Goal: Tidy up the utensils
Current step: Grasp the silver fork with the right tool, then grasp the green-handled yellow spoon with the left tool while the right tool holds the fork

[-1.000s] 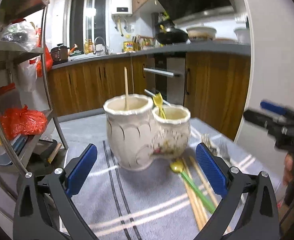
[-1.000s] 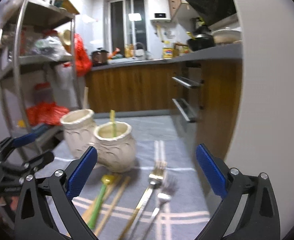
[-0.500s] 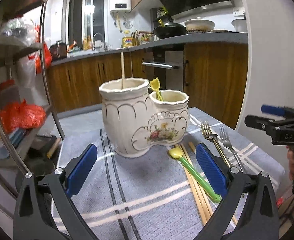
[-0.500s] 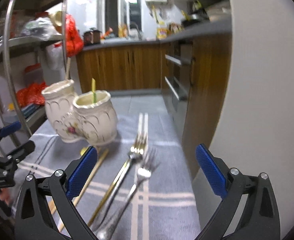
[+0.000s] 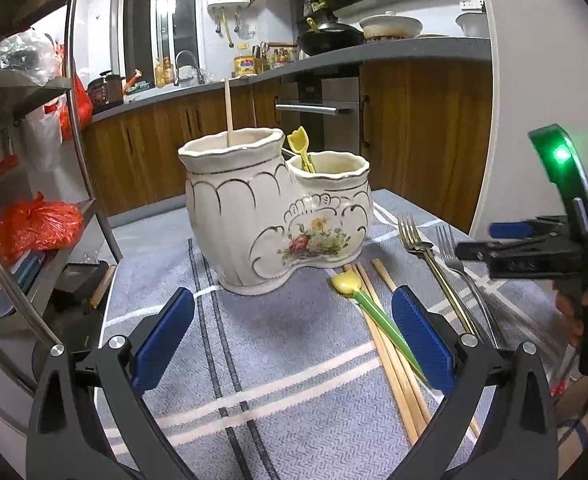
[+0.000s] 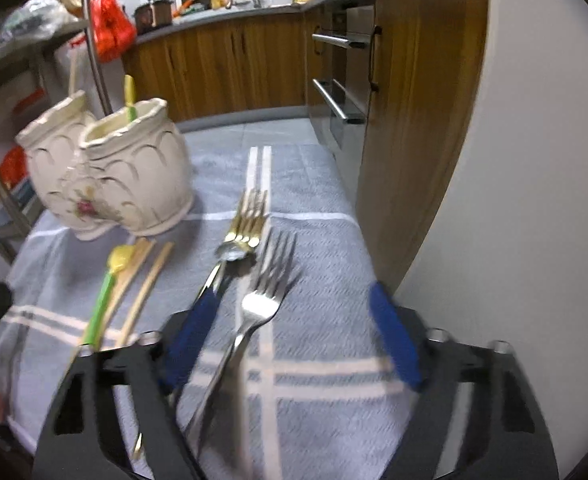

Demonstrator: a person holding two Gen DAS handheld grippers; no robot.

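Note:
A cream two-pot ceramic utensil holder [image 5: 278, 212] stands on a grey striped cloth [image 5: 294, 360]; it also shows in the right wrist view [image 6: 110, 172]. One chopstick stands in its taller pot and a yellow-green spoon [image 5: 299, 148] in the lower pot. On the cloth lie a second yellow-green spoon [image 5: 373, 316], several chopsticks [image 5: 393, 368], a gold fork [image 6: 242, 232] and a silver fork [image 6: 262, 300]. My left gripper [image 5: 294, 336] is open and empty in front of the holder. My right gripper [image 6: 290, 340] is open, low over the silver fork's neck.
A metal shelf rack [image 5: 34, 152] with red bags stands left of the table. Wooden kitchen cabinets [image 5: 421, 128] and an oven lie beyond. A white wall [image 6: 513, 200] stands close on the right, by the table's right edge.
The right gripper has dropped and tilted down towards the forks, which now lie between its fingers. The left gripper has backed off a little from the holder.

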